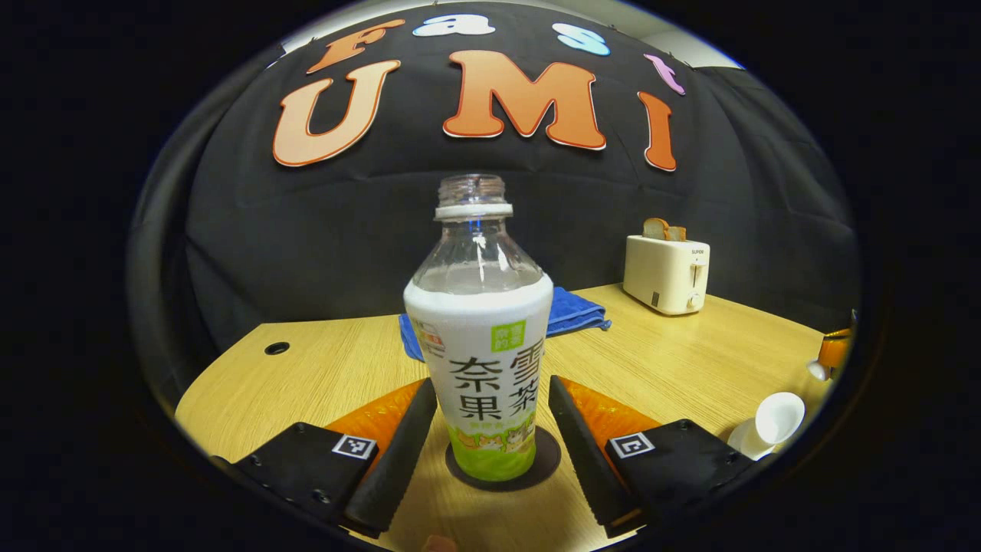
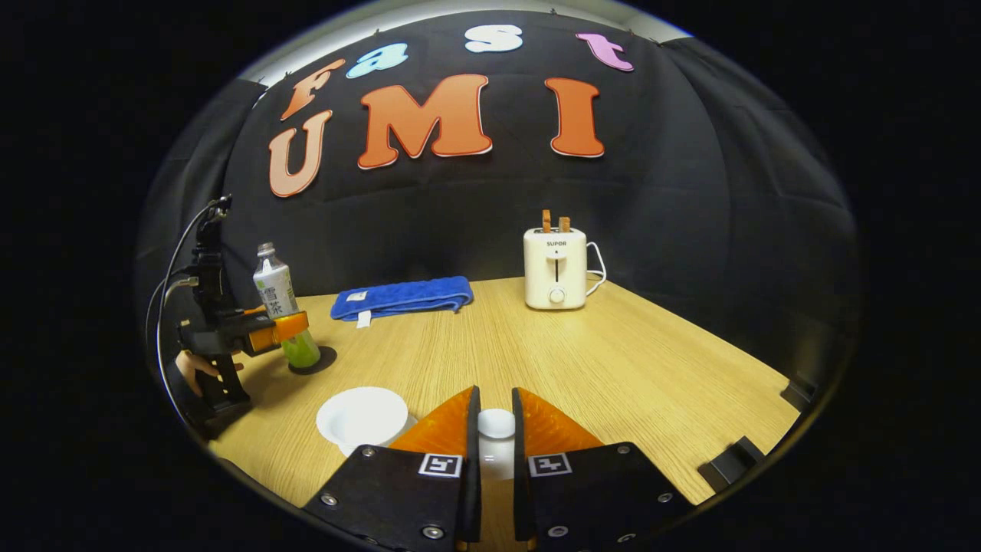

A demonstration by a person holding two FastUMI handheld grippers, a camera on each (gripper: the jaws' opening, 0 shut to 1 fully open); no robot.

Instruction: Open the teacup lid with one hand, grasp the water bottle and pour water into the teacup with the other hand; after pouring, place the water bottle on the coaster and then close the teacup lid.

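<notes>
Uncapped clear plastic bottle (image 1: 478,337) stands on round dark coaster (image 1: 546,460), partly hiding it, between left gripper's (image 1: 490,429) spread fingers; right gripper (image 2: 495,429) clamps white lid (image 2: 496,424).

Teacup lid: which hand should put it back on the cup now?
Right. Its tongs are shut on the lid, beside the open teacup. The left tongs are open around the bottle standing on the coaster.

Ahead of me a cream toaster (image 2: 556,268) stands near the far edge of the wooden table (image 2: 628,368), with two slices of bread (image 2: 555,221) poking up from its slots and a white cord (image 2: 596,268) looping off its side. Well apart from it, a folded blue towel (image 2: 401,297) lies flat along the same far edge.
</notes>
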